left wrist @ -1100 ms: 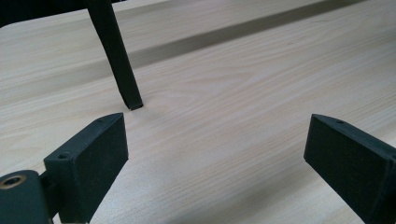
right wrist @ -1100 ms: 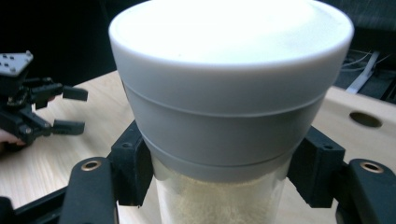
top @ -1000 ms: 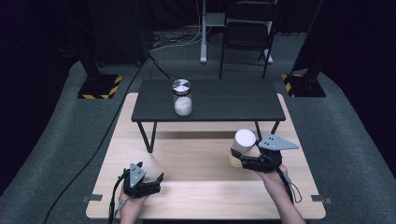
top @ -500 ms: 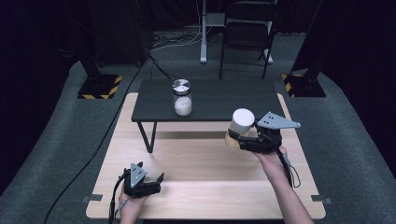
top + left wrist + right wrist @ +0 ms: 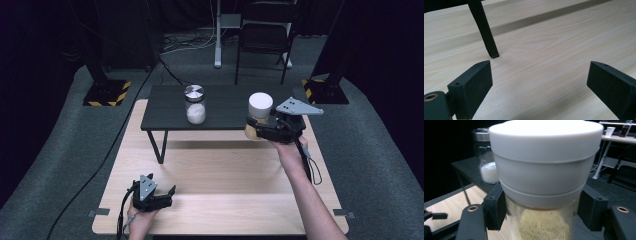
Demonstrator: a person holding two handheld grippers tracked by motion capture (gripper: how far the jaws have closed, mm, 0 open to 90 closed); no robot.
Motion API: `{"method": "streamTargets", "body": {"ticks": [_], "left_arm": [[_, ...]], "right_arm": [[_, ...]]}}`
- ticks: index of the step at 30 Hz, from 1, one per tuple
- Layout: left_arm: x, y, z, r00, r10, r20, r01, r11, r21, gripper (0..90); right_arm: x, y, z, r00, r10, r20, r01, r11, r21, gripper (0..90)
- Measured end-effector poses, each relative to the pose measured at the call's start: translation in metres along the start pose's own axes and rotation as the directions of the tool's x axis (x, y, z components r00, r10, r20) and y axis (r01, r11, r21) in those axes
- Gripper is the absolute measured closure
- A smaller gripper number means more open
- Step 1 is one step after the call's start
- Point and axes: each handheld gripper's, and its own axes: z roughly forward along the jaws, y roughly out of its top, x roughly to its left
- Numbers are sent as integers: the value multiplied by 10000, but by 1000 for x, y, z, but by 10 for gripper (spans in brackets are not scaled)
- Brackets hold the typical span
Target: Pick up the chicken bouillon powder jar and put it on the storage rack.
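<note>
My right gripper (image 5: 256,128) is shut on a glass jar with a white lid (image 5: 260,106) and yellowish grains inside, held in the air at the right front edge of the small black table (image 5: 225,107). In the right gripper view the jar (image 5: 544,182) sits between both jaws. A second glass jar (image 5: 195,104) with a metal lid and white powder stands on the black table; it appears behind as the jar (image 5: 485,162). My left gripper (image 5: 167,195) rests low near the front left of the wooden tabletop (image 5: 225,170), jaws wide apart and holding nothing (image 5: 540,82).
A black table leg (image 5: 485,32) stands on the wood just ahead of the left gripper. Beyond the tables are a chair (image 5: 265,35), dark stands with yellow-black striped bases (image 5: 106,92) and cables on grey floor.
My right gripper has carried the white-lidded jar upward and away from me, from over the wooden top toward the black table's right edge. The left gripper has stayed still.
</note>
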Motion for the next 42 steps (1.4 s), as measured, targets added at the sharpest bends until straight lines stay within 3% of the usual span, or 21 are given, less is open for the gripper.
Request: {"method": "streamTargets", "body": {"ticks": [7, 10, 17, 24, 29, 31, 32, 37, 42], "left_arm": [[0, 0, 0, 10000, 15, -3, -15, 10000, 9, 59], [0, 0, 0, 10000, 21, -3, -21, 10000, 5, 59], [0, 0, 0, 10000, 26, -4, -26, 10000, -2, 59], [0, 0, 0, 10000, 22, 10, -22, 10000, 7, 59], [0, 0, 0, 10000, 10, 7, -10, 10000, 13, 59], [0, 0, 0, 10000, 33, 4, -33, 10000, -6, 59], [0, 0, 0, 10000, 29, 3, -29, 10000, -5, 59], [0, 0, 0, 10000, 25, 13, -25, 10000, 22, 58], [-1, 1, 0, 10000, 69, -8, -69, 10000, 31, 58]], "right_arm": [[-2, 4, 15, 9981, 230, 573, -228, 9997, -38, 320], [2, 7, 22, 9953, 81, 970, -81, 10000, -2, 319], [3, 12, 35, 9874, 336, 1543, -314, 9994, -164, 319], [-1, 13, 44, 9823, 496, 1805, -498, 9988, -35, 319], [0, 10, 43, 9832, 387, 1783, -372, 9992, -121, 311], [-1, 10, 41, 9841, 311, 1751, -293, 9995, -132, 253], [0, 10, 39, 9833, 329, 1789, -303, 9994, -173, 211], [-4, 3, 25, 9870, 285, 1584, -224, 9989, -401, 167], [-15, -19, 1, 9920, 425, 1191, -353, 9975, -615, 116]]}}
